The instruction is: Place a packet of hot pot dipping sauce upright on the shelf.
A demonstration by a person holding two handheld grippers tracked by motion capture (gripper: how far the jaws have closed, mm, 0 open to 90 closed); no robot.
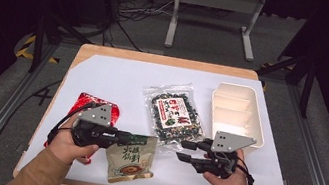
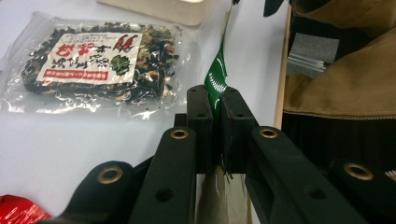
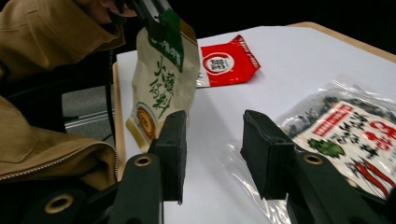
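The left gripper [image 1: 117, 138] has its jaws pressed together on the green top edge of a beige snack pouch [image 1: 131, 160]. In the left gripper view the green strip of this pouch [image 2: 215, 81] stands up between the two black jaws, which are almost fully closed on it. In the right gripper view the same pouch [image 3: 161, 88] hangs down from that gripper [image 3: 156, 21], above the near edge of the desk [image 1: 104, 75], and its bottom corner seems to be off the white surface.

The right gripper [image 1: 188, 152] holds nothing. Its jaws stand about half open, and between them only the white desk surface is visible in the right gripper view [image 3: 212, 154]. It is just beside the near corner of the clear bag of dark mixed snacks [image 1: 176, 115], which lies flat in the middle of the desk with a white and red label on top. This bag is also visible in the left gripper view [image 2: 98, 65] and the right gripper view [image 3: 350, 135].

A red packet [image 1: 94, 106] lies flat on the left part of the desk, partly under the left gripper. A cream plastic tray [image 1: 237, 112] stands at the right side of the desk, beyond the right gripper.
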